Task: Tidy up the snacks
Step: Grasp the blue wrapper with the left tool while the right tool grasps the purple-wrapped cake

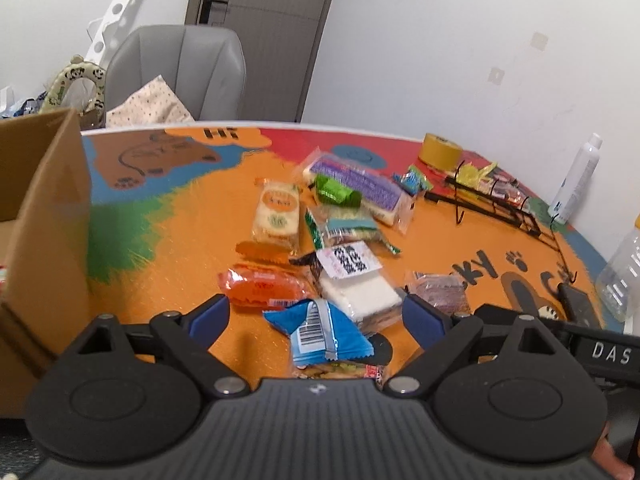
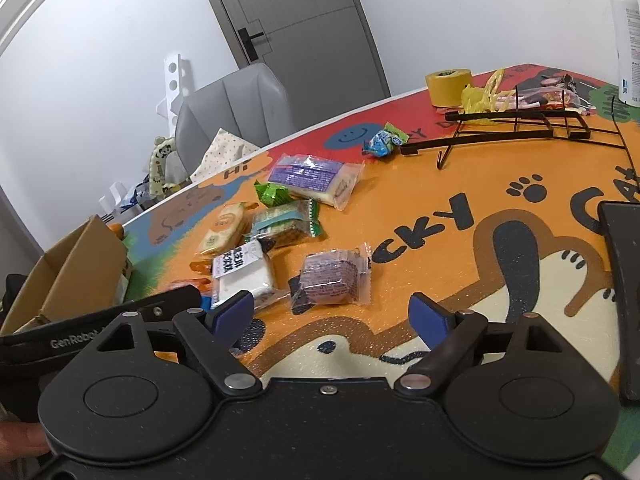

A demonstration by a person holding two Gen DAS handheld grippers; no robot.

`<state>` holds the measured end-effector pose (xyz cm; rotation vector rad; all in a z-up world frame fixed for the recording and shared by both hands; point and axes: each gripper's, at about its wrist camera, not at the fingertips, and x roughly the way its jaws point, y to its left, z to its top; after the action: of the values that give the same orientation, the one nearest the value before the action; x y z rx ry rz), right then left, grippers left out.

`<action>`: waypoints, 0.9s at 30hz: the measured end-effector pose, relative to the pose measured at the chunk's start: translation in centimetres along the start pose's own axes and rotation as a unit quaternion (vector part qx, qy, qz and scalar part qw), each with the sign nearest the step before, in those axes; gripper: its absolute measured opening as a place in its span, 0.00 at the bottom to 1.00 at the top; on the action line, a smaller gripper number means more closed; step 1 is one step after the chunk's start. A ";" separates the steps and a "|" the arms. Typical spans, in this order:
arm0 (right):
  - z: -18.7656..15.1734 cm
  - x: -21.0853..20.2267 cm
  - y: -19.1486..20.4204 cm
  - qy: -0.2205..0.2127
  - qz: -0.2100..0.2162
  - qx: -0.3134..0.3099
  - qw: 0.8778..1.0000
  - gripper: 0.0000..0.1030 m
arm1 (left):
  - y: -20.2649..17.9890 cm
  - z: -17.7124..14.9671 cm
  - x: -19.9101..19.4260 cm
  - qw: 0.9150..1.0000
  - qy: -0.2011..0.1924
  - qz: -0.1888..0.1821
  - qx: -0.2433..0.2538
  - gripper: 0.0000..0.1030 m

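left claw [image 1: 316, 316]: held apart, nothing clamped, blue packet [image 1: 324, 334] seen between its fingers | right claw [image 2: 332, 316]: held apart, empty, purple packet [image 2: 330, 278] just beyond | snacks: scattered on tabletop [image 2: 420, 208] | cardboard box [image 1: 44, 216]: at tabletop's left

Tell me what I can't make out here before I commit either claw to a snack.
- Cardboard box contents: left wrist view, hidden by its near wall and the frame edge.
- Packet below the blue wrapper: left wrist view, covered by the wrapper and the left claw body.
- Snacks in the wire rack: right wrist view, too small to identify.
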<state>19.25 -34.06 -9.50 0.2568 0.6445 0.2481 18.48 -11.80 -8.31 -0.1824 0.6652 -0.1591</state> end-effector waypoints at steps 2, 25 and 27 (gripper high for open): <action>0.1 0.4 -0.1 0.002 -0.003 -0.002 1.000 0.83 | 0.0 -0.2 0.6 1.000 0.008 0.003 0.002 0.89; 0.5 5.3 2.2 0.015 -0.026 -0.053 0.998 0.76 | 2.1 0.4 -0.6 1.000 -0.005 -0.016 -0.009 0.27; 0.5 5.6 2.6 0.013 -0.036 -0.067 0.997 0.68 | 2.2 0.4 -0.8 1.000 -0.007 -0.018 -0.011 0.27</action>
<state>23.47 -29.95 -11.43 0.1020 0.6587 0.2250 18.29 -9.49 -8.03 -0.2172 0.6504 -0.1844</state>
